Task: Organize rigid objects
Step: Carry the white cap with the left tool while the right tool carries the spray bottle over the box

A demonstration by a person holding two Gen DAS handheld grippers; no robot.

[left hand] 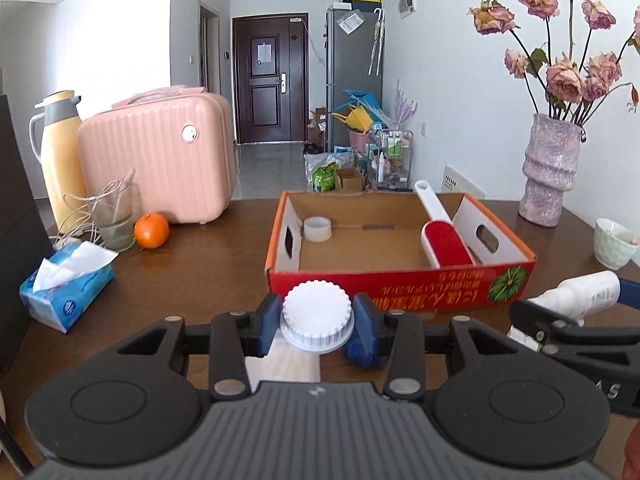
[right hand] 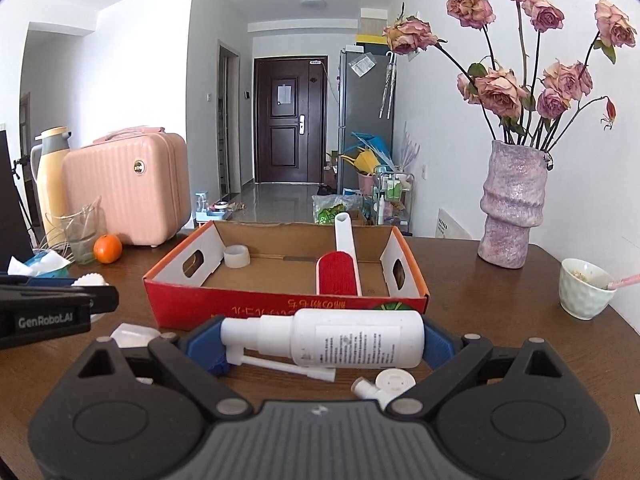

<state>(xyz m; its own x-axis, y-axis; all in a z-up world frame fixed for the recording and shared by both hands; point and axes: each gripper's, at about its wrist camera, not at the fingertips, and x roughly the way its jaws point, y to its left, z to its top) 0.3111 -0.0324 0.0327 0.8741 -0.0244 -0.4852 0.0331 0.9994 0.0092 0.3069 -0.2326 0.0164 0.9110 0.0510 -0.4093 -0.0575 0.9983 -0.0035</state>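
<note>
**Two white bottles held short of the box**

Our left hand-held gripper (left hand: pixel 317 320) pinches a ribbed white cap (left hand: pixel 317 314); the bottle below is hidden. Our right hand-held gripper (right hand: pixel 320 340) clamps a white spray bottle (right hand: pixel 340 338) sideways across its body. Both look light, stiff and slick; we judge the cap grip surer. The cardboard box (right hand: pixel 280 308) sits just ahead on the bench (right hand: pixel 500 320).

A dark wooden counter (right hand: pixel 500 320) carries a red cardboard box (right hand: pixel 280 304) at its centre. At ten o'clock stand a pink case (right hand: pixel 128 192), a yellow flask (right hand: pixel 50 184), a glass (right hand: pixel 82 236) and an orange (right hand: pixel 107 249); a tissue pack (left hand: pixel 68 292) lies at nine. At two stands a purple vase (right hand: pixel 512 208), a white cup (right hand: pixel 584 288) at three.
</note>
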